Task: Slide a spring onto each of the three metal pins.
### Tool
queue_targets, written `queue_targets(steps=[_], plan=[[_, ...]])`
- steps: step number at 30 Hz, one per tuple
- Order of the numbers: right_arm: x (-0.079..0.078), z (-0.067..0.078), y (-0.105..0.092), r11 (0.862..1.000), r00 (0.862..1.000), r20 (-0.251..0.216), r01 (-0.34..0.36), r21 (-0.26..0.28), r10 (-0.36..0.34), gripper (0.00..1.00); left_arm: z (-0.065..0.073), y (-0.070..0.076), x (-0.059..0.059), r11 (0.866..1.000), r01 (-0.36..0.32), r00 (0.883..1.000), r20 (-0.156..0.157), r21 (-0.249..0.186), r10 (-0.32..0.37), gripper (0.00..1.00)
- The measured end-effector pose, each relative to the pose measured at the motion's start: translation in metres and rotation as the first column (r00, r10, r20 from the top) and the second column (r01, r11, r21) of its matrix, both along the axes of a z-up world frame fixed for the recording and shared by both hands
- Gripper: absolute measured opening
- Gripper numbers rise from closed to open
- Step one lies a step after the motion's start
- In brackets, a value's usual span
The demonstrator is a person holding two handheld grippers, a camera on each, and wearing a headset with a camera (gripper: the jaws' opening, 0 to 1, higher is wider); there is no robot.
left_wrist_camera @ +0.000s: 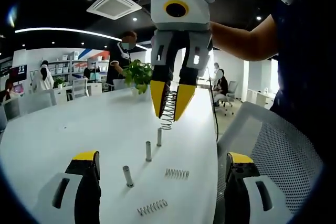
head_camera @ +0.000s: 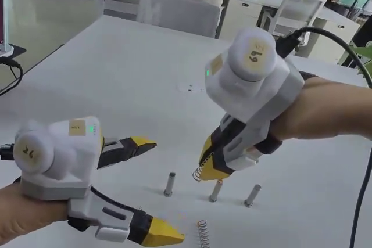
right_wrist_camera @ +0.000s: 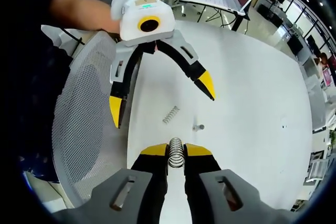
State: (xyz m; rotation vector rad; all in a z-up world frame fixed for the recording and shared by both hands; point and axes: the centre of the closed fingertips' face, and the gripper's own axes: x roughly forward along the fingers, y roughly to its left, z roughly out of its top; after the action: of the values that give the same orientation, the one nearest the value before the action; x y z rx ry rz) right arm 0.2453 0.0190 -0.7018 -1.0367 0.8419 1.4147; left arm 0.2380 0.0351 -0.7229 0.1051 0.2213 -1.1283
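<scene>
Three bare metal pins stand upright on the white table: a left pin, a middle pin and a right pin. My right gripper hovers just above them, shut on a spring that hangs down between its yellow tips. In the left gripper view the spring's lower end sits a little above the farthest pin. My left gripper is held open and empty at the near left, its jaws spread wide. Two loose springs lie near the pins.
One loose spring lies near the table's front edge. A black cable runs down on the right. A mesh chair stands beside the table, with more chairs and desks behind.
</scene>
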Motion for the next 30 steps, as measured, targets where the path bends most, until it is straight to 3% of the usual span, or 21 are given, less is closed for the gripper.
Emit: queue_targets(steps=[11, 24, 30], plan=[[0.027, -0.004, 0.017, 0.999, 1.000, 0.004, -0.014, -0.031, 0.014, 0.08, -0.005, 0.016, -0.003, 0.999, -0.042, 0.999, -0.010, -0.017, 0.042, 0.97], [0.050, -0.034, 0.023, 0.993, 1.000, 0.006, -0.025, -0.115, 0.025, 0.08, -0.008, 0.030, 0.000, 0.997, -0.076, 0.997, -0.005, -0.030, 0.076, 0.96], [0.054, -0.046, 0.024, 0.990, 1.000, 0.003, -0.020, -0.141, 0.020, 0.08, -0.019, 0.035, -0.001, 0.997, -0.077, 0.997, 0.005, 0.007, 0.077, 0.96]])
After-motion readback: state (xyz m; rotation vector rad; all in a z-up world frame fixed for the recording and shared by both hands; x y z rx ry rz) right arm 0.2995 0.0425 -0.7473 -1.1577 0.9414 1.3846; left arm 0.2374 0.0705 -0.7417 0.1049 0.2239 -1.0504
